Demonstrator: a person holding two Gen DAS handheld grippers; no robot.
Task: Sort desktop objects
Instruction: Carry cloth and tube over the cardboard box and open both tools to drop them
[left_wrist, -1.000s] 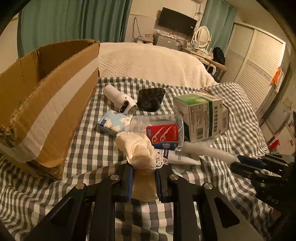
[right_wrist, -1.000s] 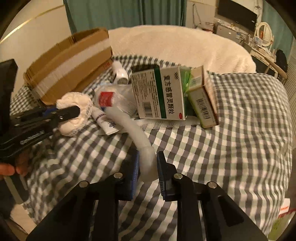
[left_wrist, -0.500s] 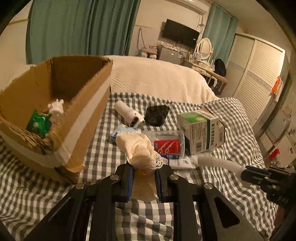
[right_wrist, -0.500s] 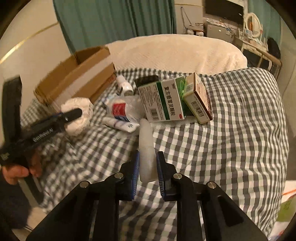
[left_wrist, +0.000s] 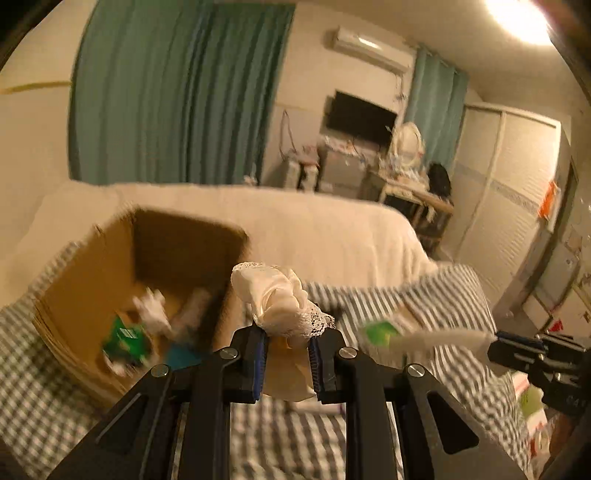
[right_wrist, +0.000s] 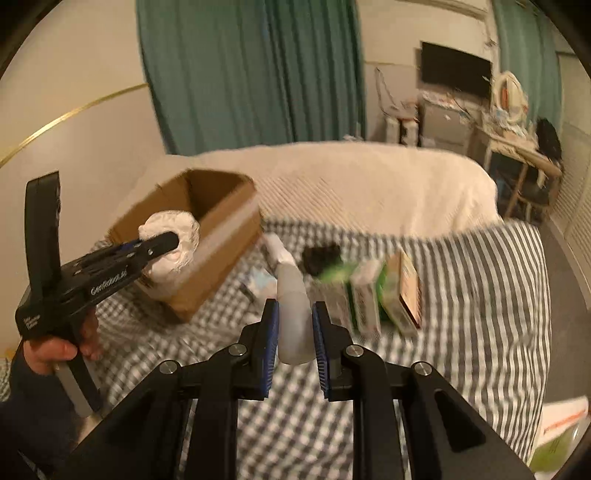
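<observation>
My left gripper (left_wrist: 286, 338) is shut on a cream lace-edged cloth bundle (left_wrist: 277, 304) and holds it in the air by the right wall of an open cardboard box (left_wrist: 92, 273). The right wrist view shows that gripper (right_wrist: 170, 242) and bundle (right_wrist: 173, 240) just in front of the box (right_wrist: 221, 236). My right gripper (right_wrist: 293, 317) is shut on a white tube (right_wrist: 291, 306), lifted above the checked cloth; the tube also shows in the left wrist view (left_wrist: 443, 338).
The box holds a green packet (left_wrist: 123, 338) and several small items. Medicine boxes (right_wrist: 384, 295), a white bottle (right_wrist: 275, 245) and a dark object (right_wrist: 321, 256) lie on the checked cloth (right_wrist: 480, 295). A cream bed (right_wrist: 351, 173) lies behind.
Both grippers rose with their loads. The left gripper moved the cloth bundle closer to the box's opening; the right lifted the tube higher off the cloth.
</observation>
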